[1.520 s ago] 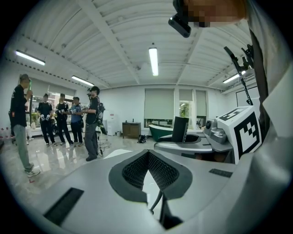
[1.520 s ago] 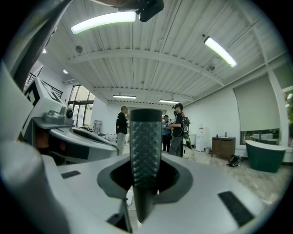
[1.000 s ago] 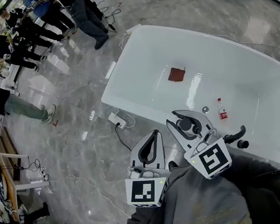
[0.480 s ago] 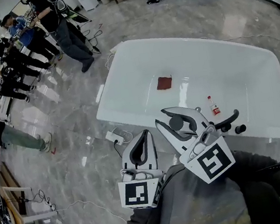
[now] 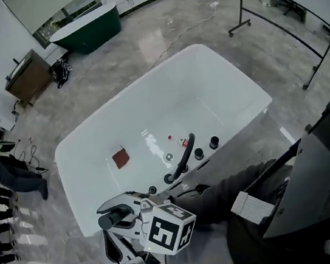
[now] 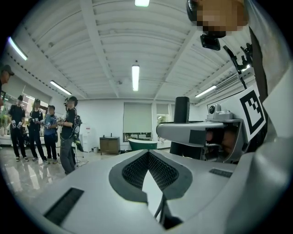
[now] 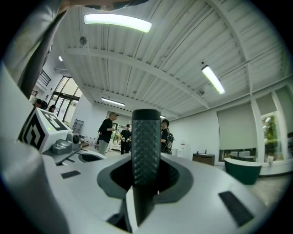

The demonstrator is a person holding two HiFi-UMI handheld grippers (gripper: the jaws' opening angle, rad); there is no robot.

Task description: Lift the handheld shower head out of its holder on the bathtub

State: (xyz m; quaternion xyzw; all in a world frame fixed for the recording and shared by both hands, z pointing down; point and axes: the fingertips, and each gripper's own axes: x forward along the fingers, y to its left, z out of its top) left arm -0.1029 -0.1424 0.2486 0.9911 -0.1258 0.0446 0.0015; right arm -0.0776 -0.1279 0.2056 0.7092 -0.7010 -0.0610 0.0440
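Since the earlier pictures the head view has swung round, and the right gripper (image 5: 108,217) no longer stands beside the black curved spout (image 5: 184,156) on the tub rim. It is now well apart from the spout, at the near left corner of the white rounded bathtub (image 5: 217,71). Its jaws are clamped on the black cylindrical shower head (image 5: 116,217). In the right gripper view the shower head stands upright between the two pads, its surface covered with small raised dots, and it touches only the gripper. The left gripper (image 6: 147,154) is just beside the right one, with its jaw tips together and nothing between them. Each gripper carries a cube with black-and-white square markers (image 5: 171,232); these are patterns, not letters. Inside the tub lie a dark red square cloth (image 5: 120,159) and a small bottle with a red label (image 5: 182,141), whose print is too small to read. Two round black knobs (image 5: 199,153) sit on the rim next to the spout. Several people (image 6: 46,132) stand at the left of the left gripper view.
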